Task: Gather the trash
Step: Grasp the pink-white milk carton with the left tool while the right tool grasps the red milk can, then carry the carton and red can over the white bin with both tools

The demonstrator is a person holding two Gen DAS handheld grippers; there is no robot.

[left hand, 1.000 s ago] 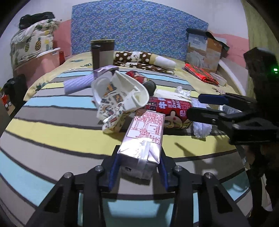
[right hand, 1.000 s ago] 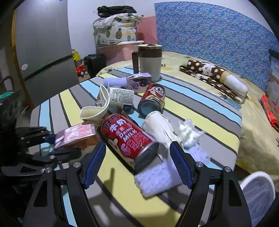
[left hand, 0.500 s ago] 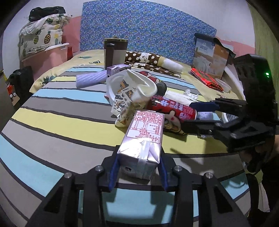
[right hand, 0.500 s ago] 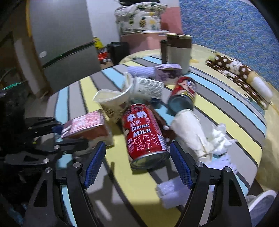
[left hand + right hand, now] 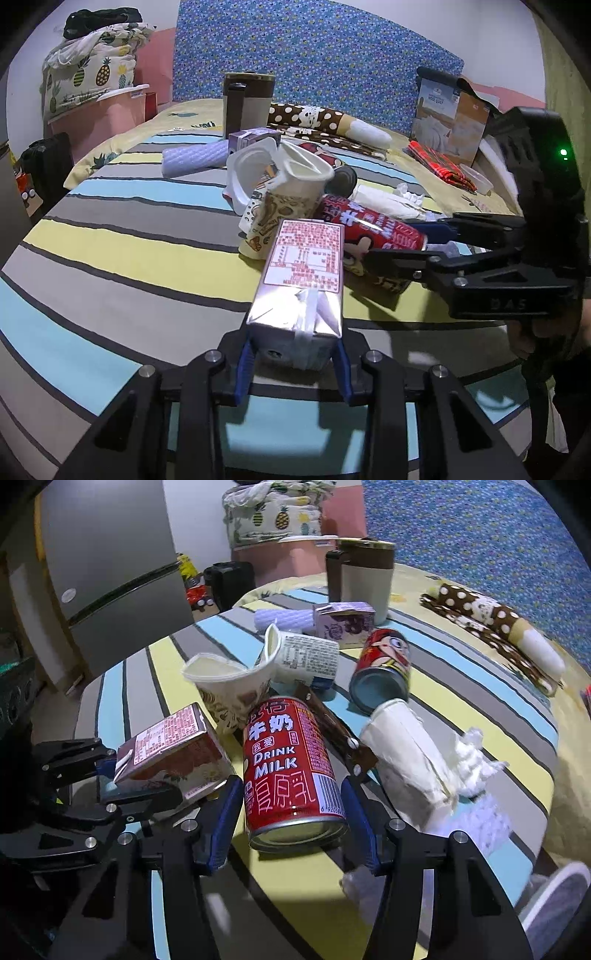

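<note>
Carton gripped, can being straddled on the striped bedcover.

Left wrist view: left gripper (image 5: 293, 363) clamped on the small silver-and-pink drink carton (image 5: 301, 275), folded end toward the camera, long axis running forward toward the trash pile; gripped low, probably for carrying off. Right wrist view: right gripper (image 5: 293, 818) spread wide either side of the red "Drink Milk" can (image 5: 291, 770), not yet squeezing; can lying on its side near the striped bedcover's (image 5: 480, 701) front edge, base toward the camera, axis along the fingers.
</note>
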